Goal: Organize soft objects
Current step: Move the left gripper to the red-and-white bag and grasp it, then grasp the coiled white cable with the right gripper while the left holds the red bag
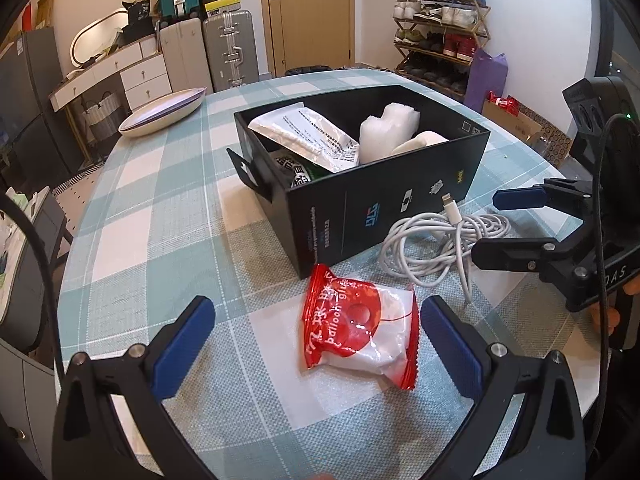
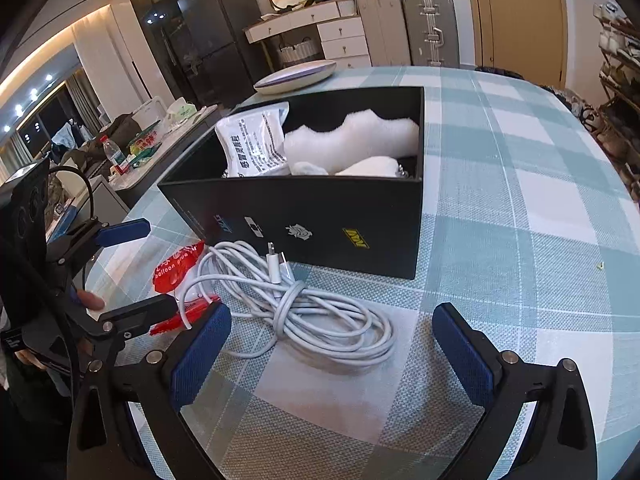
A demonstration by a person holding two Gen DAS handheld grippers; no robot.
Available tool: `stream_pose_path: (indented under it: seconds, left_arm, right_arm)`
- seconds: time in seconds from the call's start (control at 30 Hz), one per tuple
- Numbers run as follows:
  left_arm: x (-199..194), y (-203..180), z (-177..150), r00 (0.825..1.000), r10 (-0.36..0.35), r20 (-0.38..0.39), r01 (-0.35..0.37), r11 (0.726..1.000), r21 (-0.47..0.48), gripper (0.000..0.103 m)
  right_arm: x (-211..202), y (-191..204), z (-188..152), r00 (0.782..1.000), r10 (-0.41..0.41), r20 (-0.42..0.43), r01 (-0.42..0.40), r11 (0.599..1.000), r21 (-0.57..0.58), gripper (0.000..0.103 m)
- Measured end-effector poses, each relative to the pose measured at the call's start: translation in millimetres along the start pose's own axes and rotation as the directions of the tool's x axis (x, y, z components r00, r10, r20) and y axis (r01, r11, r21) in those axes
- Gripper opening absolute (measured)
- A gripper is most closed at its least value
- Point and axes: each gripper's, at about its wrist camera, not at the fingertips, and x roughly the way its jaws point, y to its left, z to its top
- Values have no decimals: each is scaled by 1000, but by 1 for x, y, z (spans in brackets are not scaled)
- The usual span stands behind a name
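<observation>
Fridge (image 2: 208,36) only in R view.

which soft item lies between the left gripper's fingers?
The red-and-clear balloon glue packet; the coiled white charging cable lies by the right gripper.

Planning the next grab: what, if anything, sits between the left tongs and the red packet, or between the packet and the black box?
Nothing visible. The left tongs are open with the red packet lying between the fingers. Bare tablecloth runs from it to the black box; the white cable lies off to the right.
</observation>
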Motion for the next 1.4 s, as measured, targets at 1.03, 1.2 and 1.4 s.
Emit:
stream_pose_path:
  seconds: [1.03,1.2,1.4]
  left_arm:
    - [9,-12,-7,997,-47,-56,49,998,27,64]
    - [7,-9,-7,997,-65,-52,66,998,13,58]
    - [5,-9,-7,996,-77,-50,77,997,9,57]
  right_arm:
    - [8,16,-5,996,-92,-4,92,993,-74,83]
    - [7,19,-7,996,-87,-5,86,991,-103,75]
    - [6,17,-8,997,-79,1,79,990,-115,69]
